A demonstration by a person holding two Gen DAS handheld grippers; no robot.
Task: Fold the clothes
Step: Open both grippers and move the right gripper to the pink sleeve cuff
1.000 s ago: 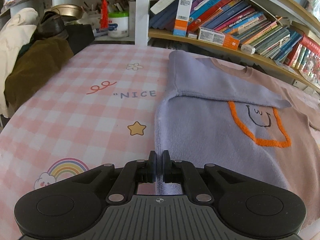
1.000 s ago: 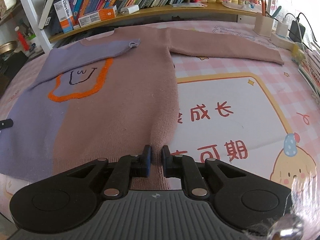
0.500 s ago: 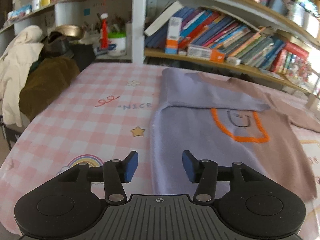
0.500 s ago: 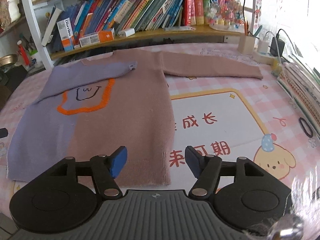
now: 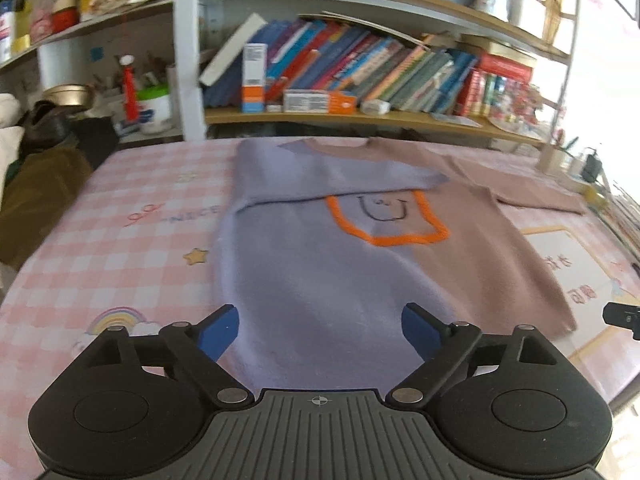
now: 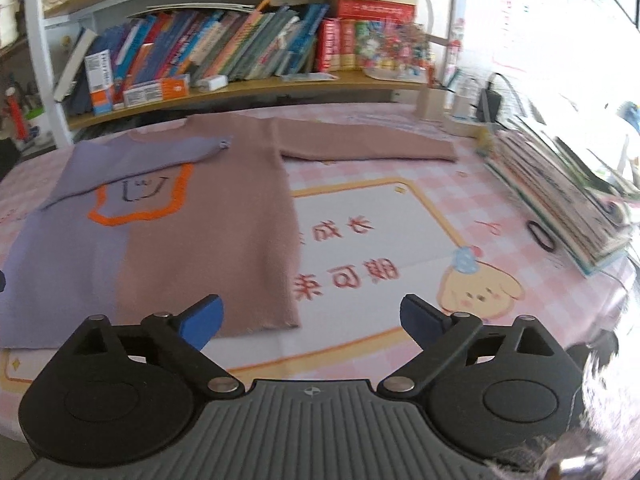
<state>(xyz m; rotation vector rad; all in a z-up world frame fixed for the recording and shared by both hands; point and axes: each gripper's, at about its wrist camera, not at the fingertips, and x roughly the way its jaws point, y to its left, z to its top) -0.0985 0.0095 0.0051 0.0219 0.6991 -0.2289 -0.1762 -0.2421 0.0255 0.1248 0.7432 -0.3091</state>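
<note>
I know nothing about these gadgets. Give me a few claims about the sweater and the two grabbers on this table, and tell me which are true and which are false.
1. The purple and brown knitted sweater lies flat on the pink checked tablecloth. True.
2. The purple sleeve is folded across the chest. True.
3. The brown sleeve is folded in too. False: it stretches straight out to the side.
4. The left gripper pinches the sweater's hem. False: its blue fingers are spreading apart and hold nothing.
5. The right gripper holds nothing. True: its jaws are opening, with only table and hem below.
</note>
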